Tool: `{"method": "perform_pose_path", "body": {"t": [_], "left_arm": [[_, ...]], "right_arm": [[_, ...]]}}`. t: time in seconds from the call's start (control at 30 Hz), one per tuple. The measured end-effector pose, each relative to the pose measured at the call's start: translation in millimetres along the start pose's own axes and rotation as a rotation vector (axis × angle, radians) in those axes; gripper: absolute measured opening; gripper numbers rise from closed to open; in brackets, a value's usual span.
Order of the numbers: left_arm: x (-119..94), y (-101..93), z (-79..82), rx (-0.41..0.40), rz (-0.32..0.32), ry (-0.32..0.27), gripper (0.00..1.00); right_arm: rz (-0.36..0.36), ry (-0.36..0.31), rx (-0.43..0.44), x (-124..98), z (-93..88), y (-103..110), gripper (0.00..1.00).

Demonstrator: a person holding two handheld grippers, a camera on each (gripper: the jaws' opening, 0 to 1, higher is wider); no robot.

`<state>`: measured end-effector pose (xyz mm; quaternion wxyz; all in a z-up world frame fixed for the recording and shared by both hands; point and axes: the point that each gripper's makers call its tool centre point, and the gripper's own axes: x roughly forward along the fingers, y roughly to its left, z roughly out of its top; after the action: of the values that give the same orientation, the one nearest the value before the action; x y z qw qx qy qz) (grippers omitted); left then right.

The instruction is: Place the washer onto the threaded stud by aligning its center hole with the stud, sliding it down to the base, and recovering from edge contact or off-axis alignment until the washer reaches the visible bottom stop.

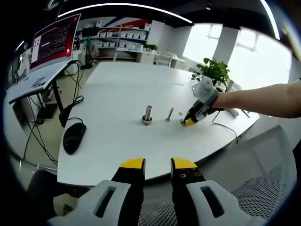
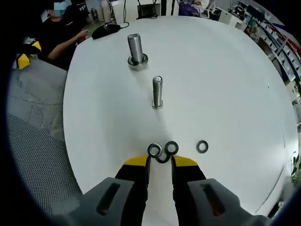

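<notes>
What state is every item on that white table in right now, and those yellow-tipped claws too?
Large stud: upright, washer at its base.
Thin stud: upright, bare.
Washer cluster: flat on table, at the right gripper's tips.
Lone washer: flat, apart.
Right gripper: open, low over the cluster.
Left gripper: open, empty.

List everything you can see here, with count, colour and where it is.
Studs: two, silver, upright mid-table, the thick stud beyond the thin stud.
Washers: four, dark; a cluster of three at the right gripper's tips, a single washer apart to one side.
Mouse: one, black, near table edge.
Monitor: one, on side desk.
Plant: one, green, far table edge.
Table: one, white.
Left gripper: yellow-tipped, open, off the table.
Right gripper: yellow-tipped, open.
</notes>
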<state>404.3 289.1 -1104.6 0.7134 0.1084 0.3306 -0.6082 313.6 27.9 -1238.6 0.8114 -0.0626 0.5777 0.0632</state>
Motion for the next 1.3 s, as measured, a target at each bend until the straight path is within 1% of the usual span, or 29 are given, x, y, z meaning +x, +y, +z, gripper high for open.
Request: {"method": "perform_pose_path", "body": {"t": [0.07, 0.1, 0.2, 0.23, 0.27, 0.33, 0.4, 0.43, 0.57, 0.67, 0.7, 0.8, 0.93, 1.07, 1.3], "left_arm": [[0, 0.1, 0.1, 0.0, 0.0, 0.0, 0.19], [0, 0.1, 0.0, 0.001, 0.0, 0.001, 0.19], [0, 0.0, -0.1, 0.002, -0.001, 0.001, 0.19], [0, 0.0, 0.0, 0.002, -0.001, 0.001, 0.19], [0, -0.1, 0.0, 0.003, -0.002, 0.002, 0.19], [0, -0.2, 0.1, 0.004, -0.002, 0.002, 0.19], [0, -0.5, 0.0, 0.005, -0.003, 0.003, 0.19], [0, -0.8, -0.1, 0.006, -0.004, 0.004, 0.19], [0, -1.3, -0.6, 0.01, -0.006, 0.007, 0.19], [0, -1.4, -0.8, 0.01, -0.007, 0.007, 0.19], [0, -1.5, -0.7, 0.01, -0.007, 0.007, 0.19], [0, -1.5, -0.7, 0.01, -0.007, 0.007, 0.19], [0, -2.0, -0.8, 0.011, -0.007, 0.007, 0.19], [0, -1.9, -0.9, 0.011, -0.008, 0.007, 0.19], [0, -2.2, -0.6, 0.01, -0.007, 0.005, 0.19]], "right_arm": [[-0.005, -0.008, -0.03, -2, 1.2, 3, 0.15], [-0.009, -0.01, -0.06, 1, 2.1, 1, 0.15], [-0.012, -0.008, -0.028, 5, 2.4, -4, 0.15], [-0.012, -0.01, -0.024, -1, 5.1, 5, 0.15], [-0.013, -0.013, -0.021, -3, 5.7, 7, 0.15], [-0.02, -0.021, 0.0, 1, 1.8, -1, 0.15], [-0.03, -0.03, 0.031, 1, 2.0, -2, 0.14], [-0.032, -0.033, 0.041, 6, 3.1, -9, 0.14], [-0.035, -0.029, 0.041, 1, 1.0, -4, 0.14], [-0.032, -0.055, 0.04, -10, 8.2, 4, 0.14], [-0.034, -0.06, 0.039, -9, 11.5, -1, 0.14], [-0.031, -0.085, 0.034, -15, 23.7, -5, 0.14], [-0.035, -0.118, 0.03, -31, 37.0, 4, 0.14], [-0.042, -0.137, 0.016, -35, 48.1, 1, 0.14], [-0.051, -0.164, -0.017, -42, 66.4, 3, 0.14]]}}
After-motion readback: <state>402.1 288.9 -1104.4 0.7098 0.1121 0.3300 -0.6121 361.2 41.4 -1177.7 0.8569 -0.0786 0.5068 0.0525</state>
